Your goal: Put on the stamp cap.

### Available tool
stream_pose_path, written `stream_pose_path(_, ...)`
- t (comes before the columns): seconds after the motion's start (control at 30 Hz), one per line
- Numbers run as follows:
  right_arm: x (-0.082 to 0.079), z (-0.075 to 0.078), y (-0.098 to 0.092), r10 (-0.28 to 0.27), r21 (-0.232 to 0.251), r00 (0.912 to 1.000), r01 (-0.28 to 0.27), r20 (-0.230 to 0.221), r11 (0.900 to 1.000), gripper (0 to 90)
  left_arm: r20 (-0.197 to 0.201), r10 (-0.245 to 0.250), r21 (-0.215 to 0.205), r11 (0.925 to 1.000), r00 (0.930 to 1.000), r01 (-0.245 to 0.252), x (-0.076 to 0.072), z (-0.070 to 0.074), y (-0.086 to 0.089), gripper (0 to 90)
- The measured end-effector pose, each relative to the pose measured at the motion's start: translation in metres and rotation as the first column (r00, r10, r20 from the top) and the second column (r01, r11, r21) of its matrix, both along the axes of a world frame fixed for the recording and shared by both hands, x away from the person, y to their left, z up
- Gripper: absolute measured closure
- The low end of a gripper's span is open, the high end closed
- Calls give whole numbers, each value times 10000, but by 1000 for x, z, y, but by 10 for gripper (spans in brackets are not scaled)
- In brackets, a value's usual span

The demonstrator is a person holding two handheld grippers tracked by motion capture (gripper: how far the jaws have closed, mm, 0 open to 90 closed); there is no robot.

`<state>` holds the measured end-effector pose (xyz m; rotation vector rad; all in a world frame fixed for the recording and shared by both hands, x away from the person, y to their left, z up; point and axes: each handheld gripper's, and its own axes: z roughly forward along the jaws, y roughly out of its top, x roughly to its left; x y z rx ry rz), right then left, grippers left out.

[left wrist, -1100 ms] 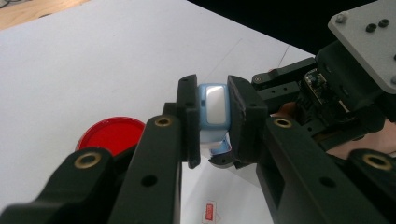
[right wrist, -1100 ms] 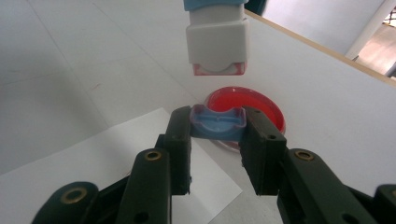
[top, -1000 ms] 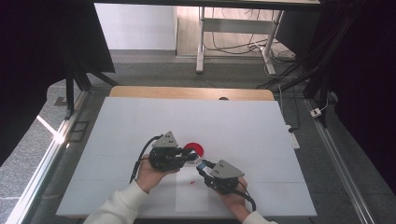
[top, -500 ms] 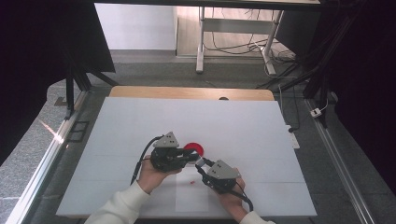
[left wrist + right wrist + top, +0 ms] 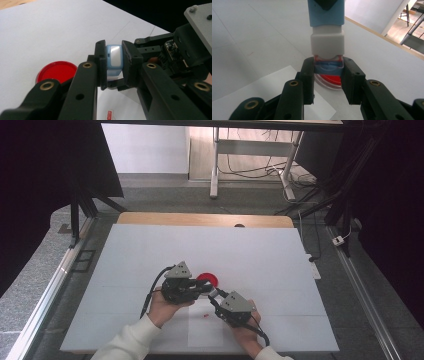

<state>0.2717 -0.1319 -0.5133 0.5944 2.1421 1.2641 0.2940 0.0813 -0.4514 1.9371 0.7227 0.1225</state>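
While both grippers pinch one small blue-and-white stamp-like block [image 5: 327, 30] just above the white table [image 5: 150, 255], left gripper [image 5: 114, 65] clamped on its blue end, right gripper [image 5: 328, 72] on its capped end, it looks light, rigid and slick, best held on flat sides, beside the red lid [image 5: 57, 72].

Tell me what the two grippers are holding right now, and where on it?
Both clamp one small blue-and-white block-shaped object: the left gripper on its light-blue end, the right gripper on its opposite blue end.
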Motion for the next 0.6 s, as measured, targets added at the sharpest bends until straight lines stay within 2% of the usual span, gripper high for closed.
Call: stream_pose_path(0.6,-1,-1,1,-83,-11,9999,84,69,10000,645,-35,18,97,10000,10000,-18,1,-3,-2,757)
